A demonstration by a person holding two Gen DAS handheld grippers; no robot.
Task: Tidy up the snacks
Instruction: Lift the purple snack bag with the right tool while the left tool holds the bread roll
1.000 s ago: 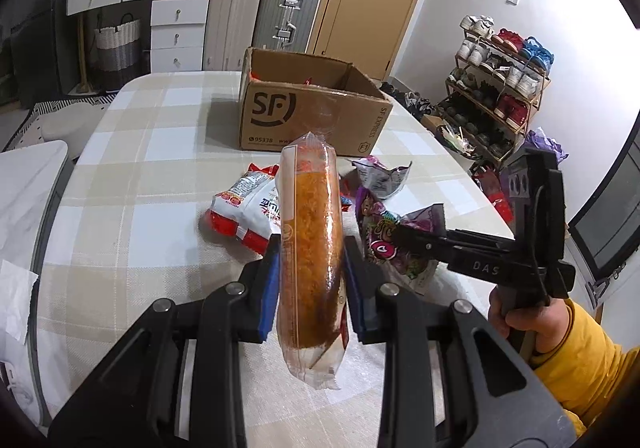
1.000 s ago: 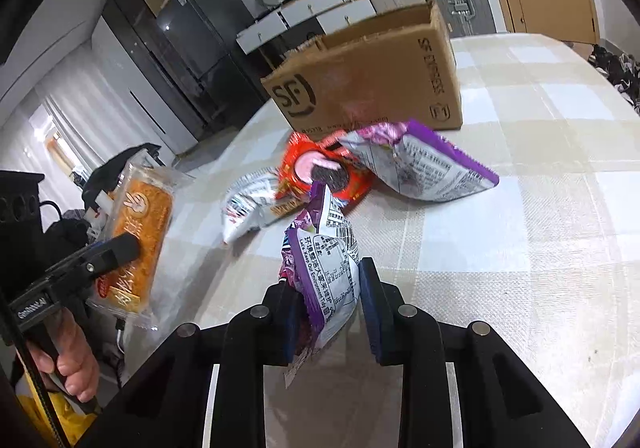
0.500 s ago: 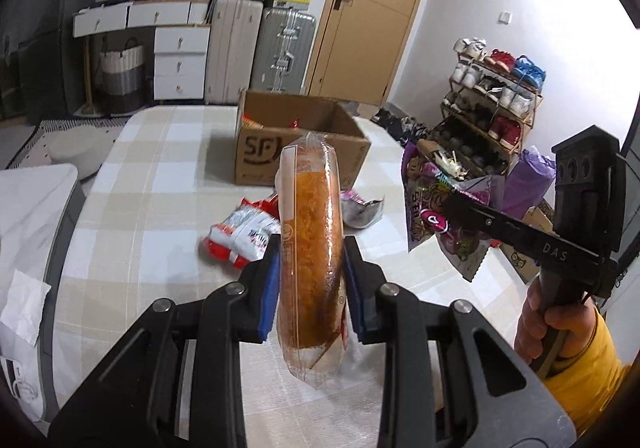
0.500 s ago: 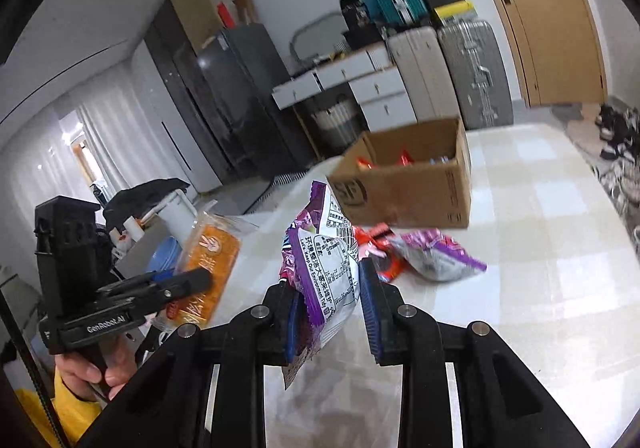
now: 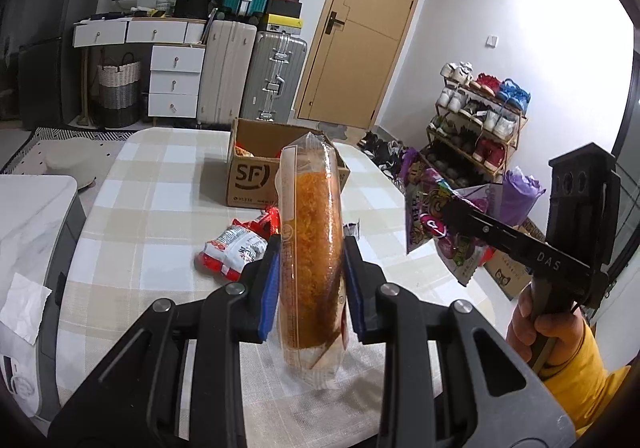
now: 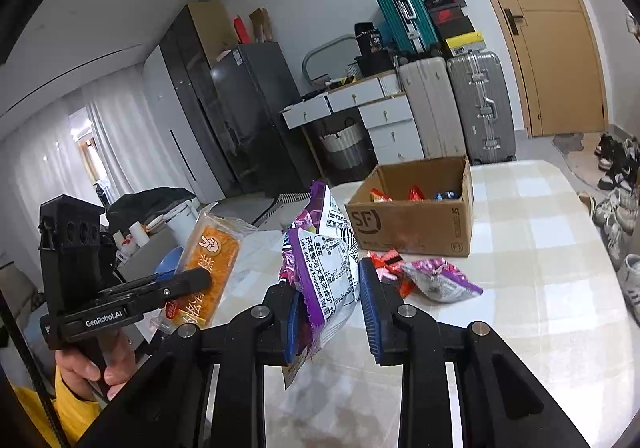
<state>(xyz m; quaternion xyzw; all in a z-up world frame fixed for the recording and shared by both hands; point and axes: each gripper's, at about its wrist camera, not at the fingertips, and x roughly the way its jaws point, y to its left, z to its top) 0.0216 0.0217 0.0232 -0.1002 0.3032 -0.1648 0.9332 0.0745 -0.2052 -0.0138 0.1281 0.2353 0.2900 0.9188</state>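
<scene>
Jaws tight on bread pack (image 5: 311,248), purple bag (image 6: 325,280).

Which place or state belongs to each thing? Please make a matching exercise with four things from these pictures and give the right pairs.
Things
1. orange snack pack
2. purple snack bag
3. cardboard box
4. red and white packet

Places or states
A. lies on the checked tablecloth, to the left of the held orange pack
B. clamped upright in the left gripper
C. stands open on the table with snacks inside
D. held above the table in the right gripper

Right pairs: 1-B, 2-D, 3-C, 4-A
</scene>
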